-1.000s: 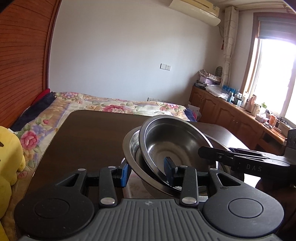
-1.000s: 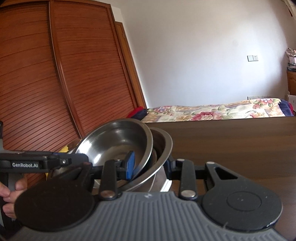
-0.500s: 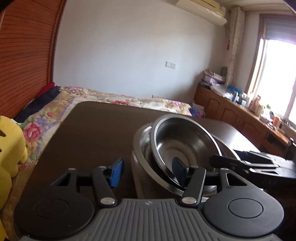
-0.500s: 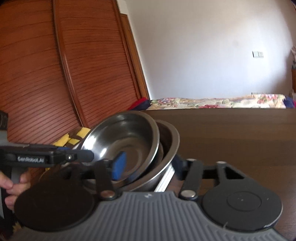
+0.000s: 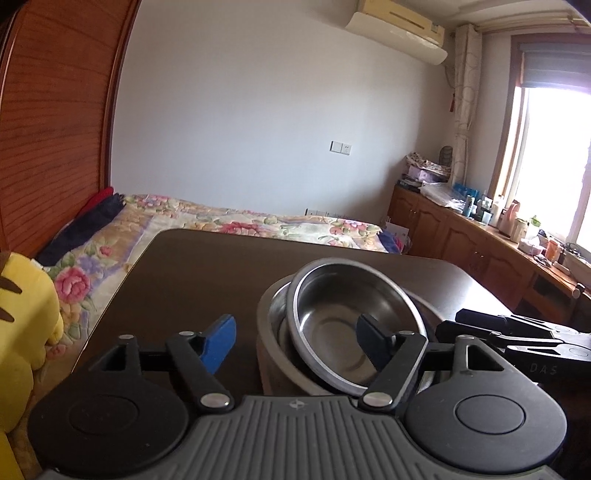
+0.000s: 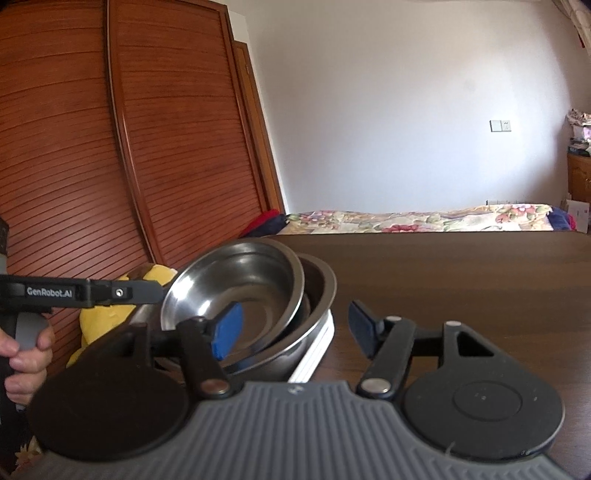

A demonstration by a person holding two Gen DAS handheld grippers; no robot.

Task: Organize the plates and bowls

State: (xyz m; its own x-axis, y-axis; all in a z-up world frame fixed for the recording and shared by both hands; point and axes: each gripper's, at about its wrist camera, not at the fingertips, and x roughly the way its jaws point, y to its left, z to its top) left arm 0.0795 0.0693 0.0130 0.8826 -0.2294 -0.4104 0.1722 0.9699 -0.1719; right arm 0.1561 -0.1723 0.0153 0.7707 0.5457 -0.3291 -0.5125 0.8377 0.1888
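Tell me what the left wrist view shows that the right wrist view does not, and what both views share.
Only the left wrist view shows the window, the air conditioner and the cluttered wooden counter.

Only the right wrist view shows the white plates under the bowls, and a person's hand on the handle of the left hand-held gripper, whose jaws are opening.

Both show the tilted steel bowl nested in a larger bowl on the dark table, the floral bed, the wardrobe and the yellow plush toy.
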